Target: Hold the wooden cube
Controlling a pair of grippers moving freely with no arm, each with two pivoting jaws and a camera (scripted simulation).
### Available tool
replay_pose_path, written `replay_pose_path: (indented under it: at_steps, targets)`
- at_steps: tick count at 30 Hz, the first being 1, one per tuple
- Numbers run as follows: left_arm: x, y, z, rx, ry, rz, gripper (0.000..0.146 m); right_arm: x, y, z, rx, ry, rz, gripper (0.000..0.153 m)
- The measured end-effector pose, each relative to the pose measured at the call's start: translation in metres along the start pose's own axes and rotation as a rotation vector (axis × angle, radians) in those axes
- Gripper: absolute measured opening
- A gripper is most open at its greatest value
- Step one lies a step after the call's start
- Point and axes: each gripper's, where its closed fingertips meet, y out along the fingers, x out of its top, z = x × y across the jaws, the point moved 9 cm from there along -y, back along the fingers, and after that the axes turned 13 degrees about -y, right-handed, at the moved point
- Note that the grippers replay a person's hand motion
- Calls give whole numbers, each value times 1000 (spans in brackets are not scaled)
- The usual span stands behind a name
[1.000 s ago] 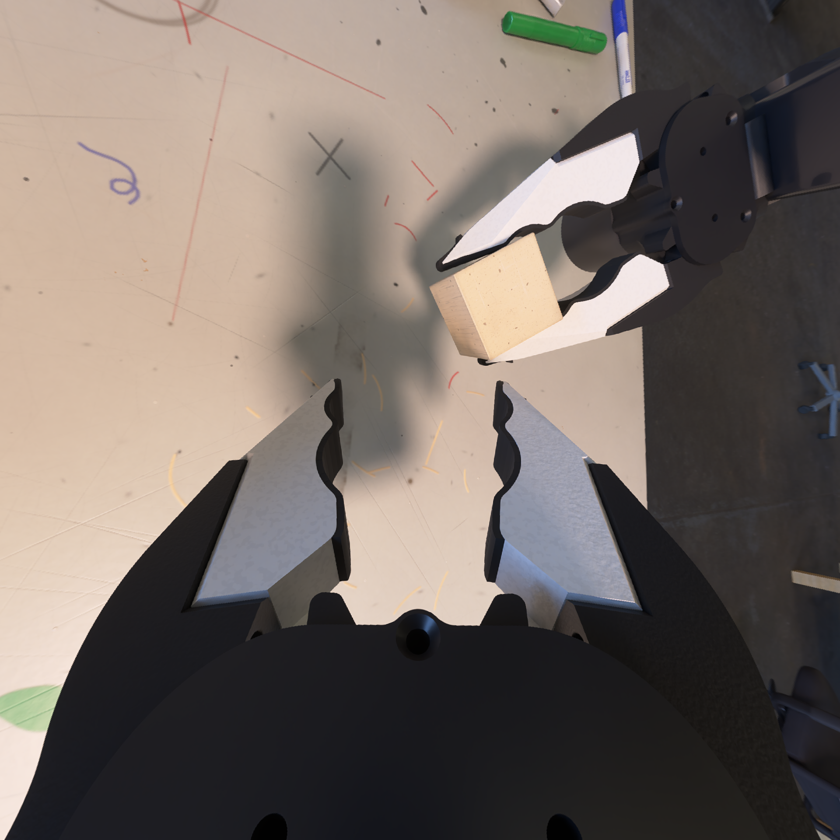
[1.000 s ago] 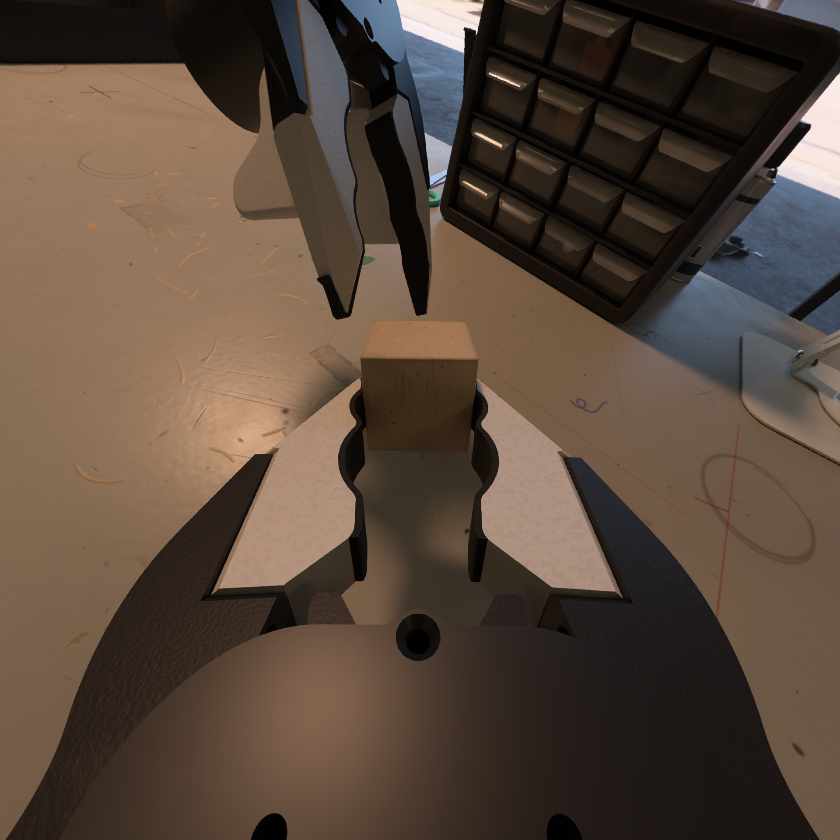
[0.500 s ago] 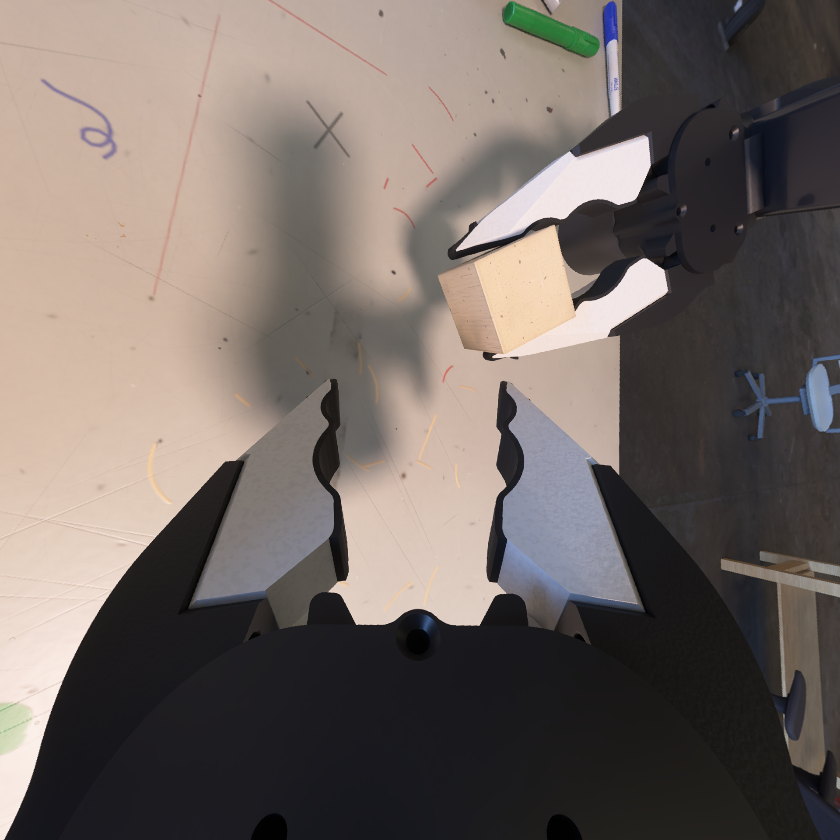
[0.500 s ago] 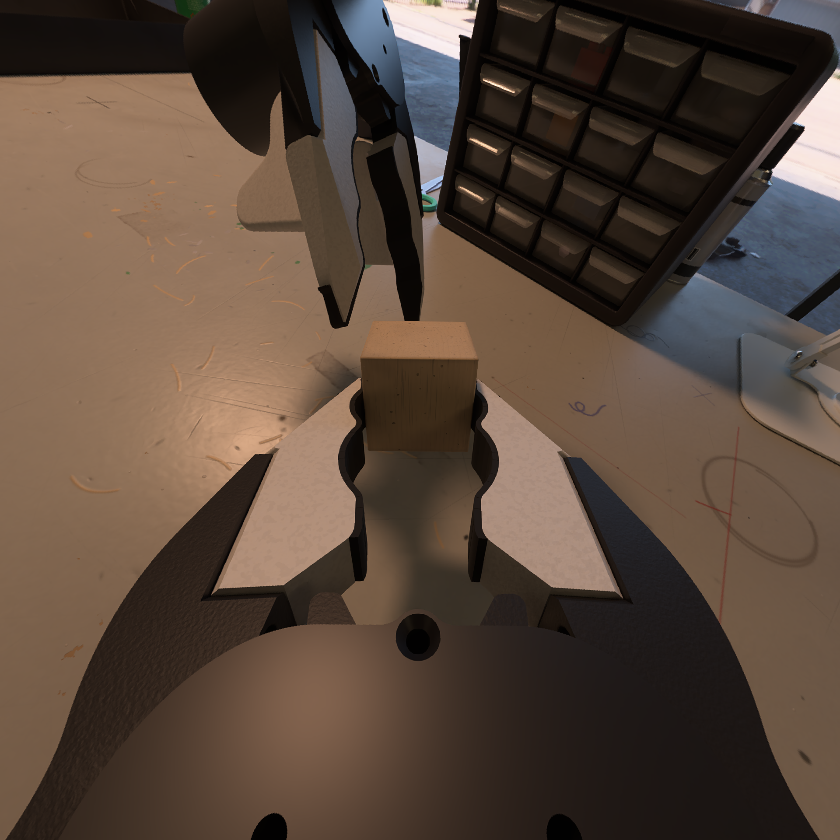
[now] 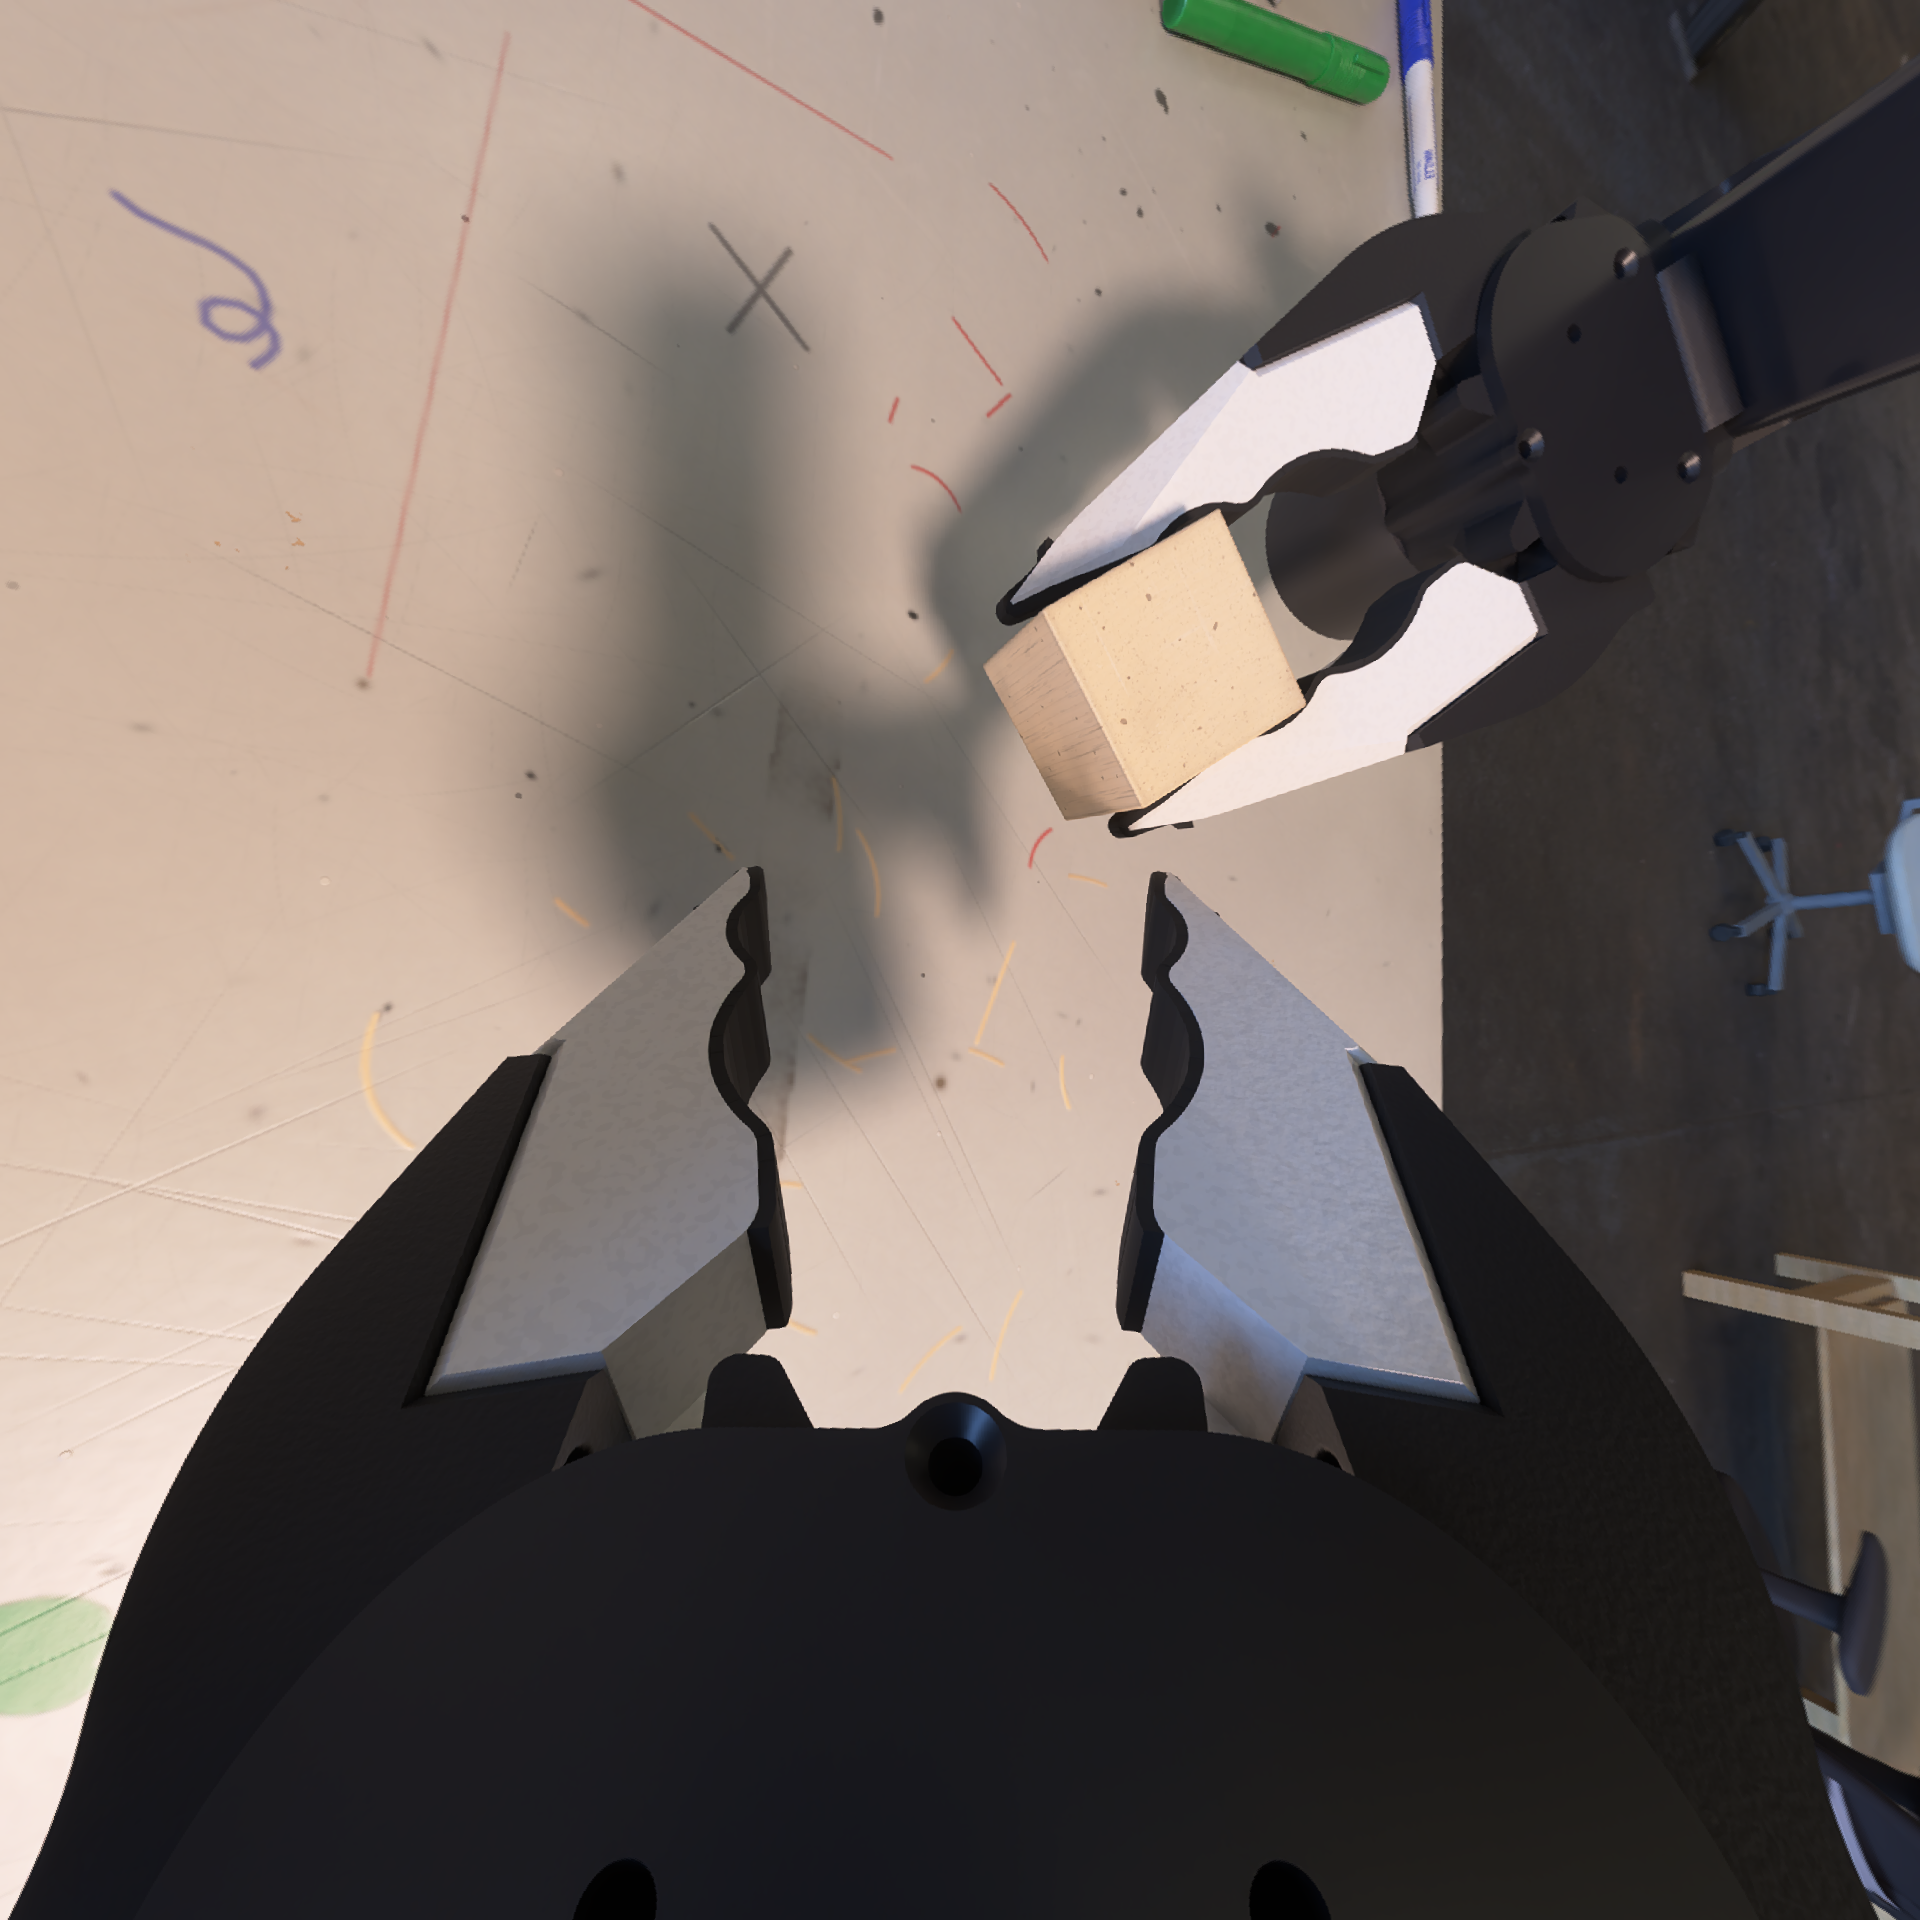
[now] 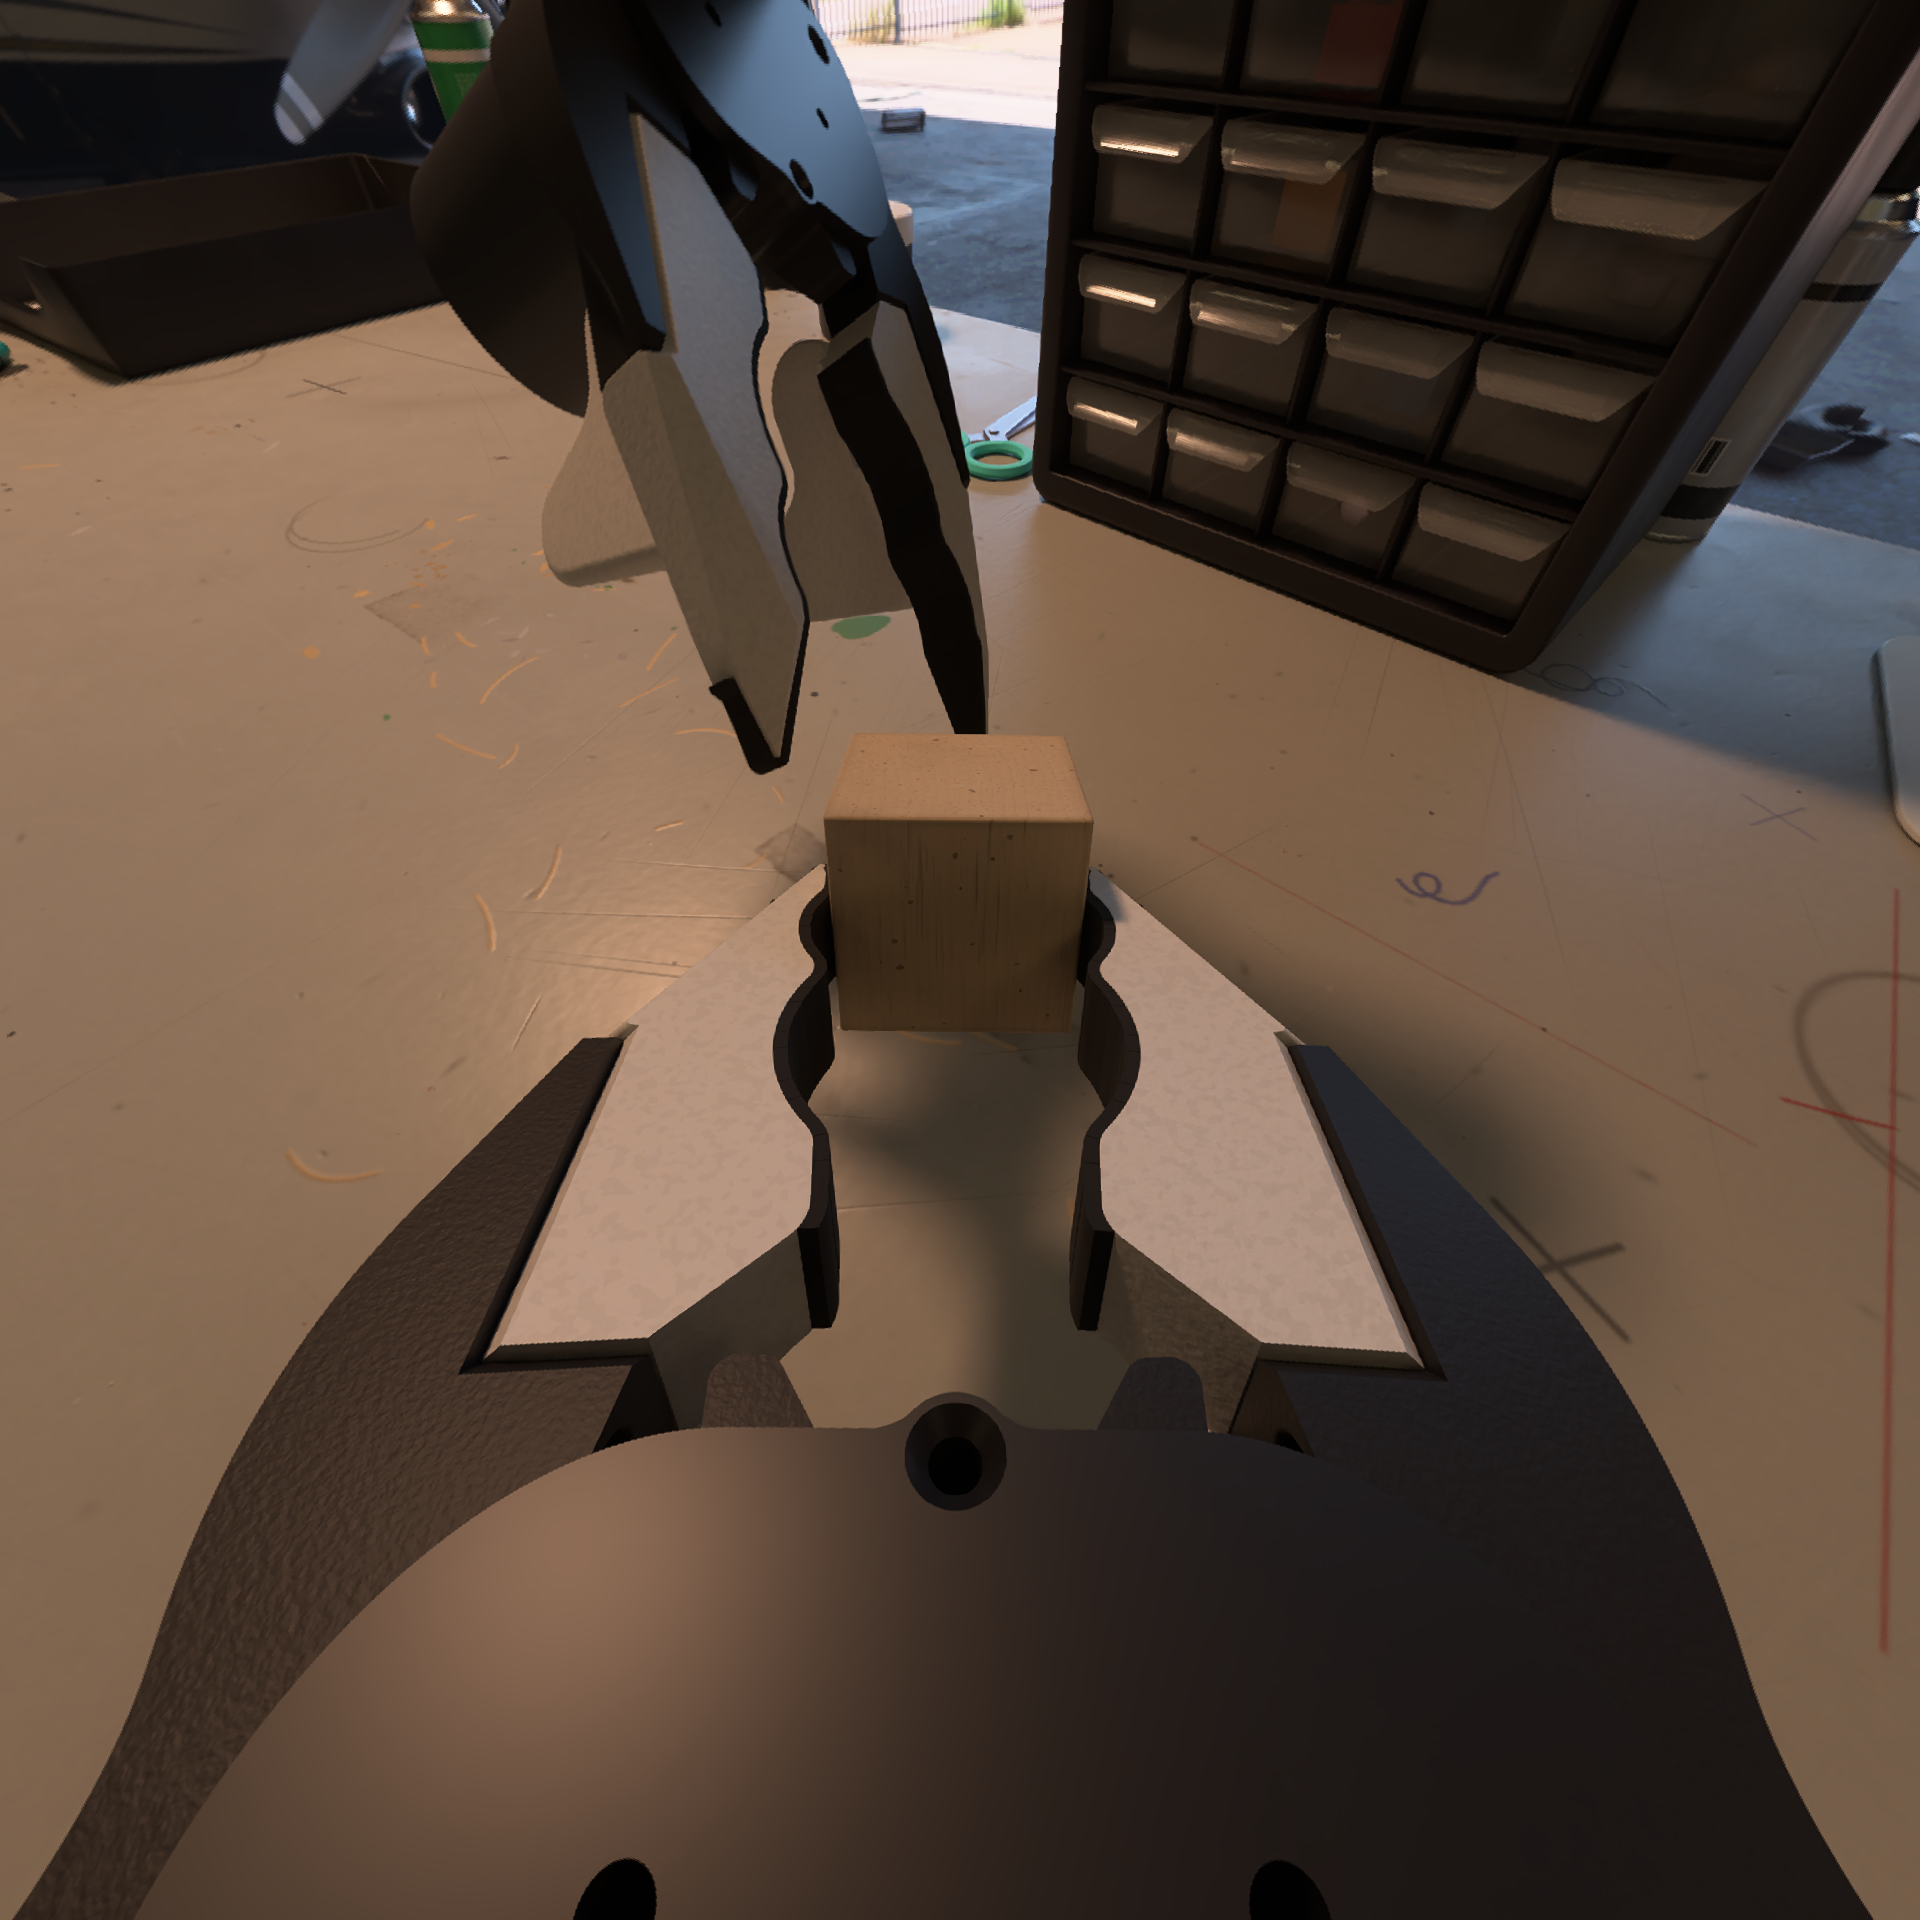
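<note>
The wooden cube [image 6: 956, 883] is a pale, plain block clamped between the tips of my right gripper [image 6: 956, 894], which holds it clear above the table. In the left wrist view the cube [image 5: 1143, 665] shows from above, up and to the right, with the right gripper [image 5: 1091, 717] shut on it. My left gripper [image 5: 954, 878] is open and empty, pointing down at the table, its tips just short of the cube. In the right wrist view the left gripper [image 6: 868, 743] hangs from above, its tips just beyond the cube's far top edge.
A dark drawer cabinet [image 6: 1455, 312] leans at the back right. A dark tray [image 6: 208, 270] sits at the back left. A green marker [image 5: 1278, 47] and a blue pen [image 5: 1418, 104] lie near the table edge [image 5: 1442, 935]; the floor drops off beyond it.
The right gripper has lifted the cube a little and tilted. The left gripper has drifted slightly relative to the cube and stays open.
</note>
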Motion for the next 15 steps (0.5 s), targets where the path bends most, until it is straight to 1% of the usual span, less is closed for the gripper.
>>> replay_pose_path:
  at_steps: [3, 10, 15]
  targets:
    - [2, -1, 3, -31, -41, 9, 72, 0, -1, 0, -11, -15, 7, 44]
    - [4, -2, 6, -73, -115, -7, 69, 2, -9, -2, -98, -57, -25, 44]
    - [5, -2, 6, -76, -133, -4, 68, 3, -10, -1, -110, -79, -23, 44]
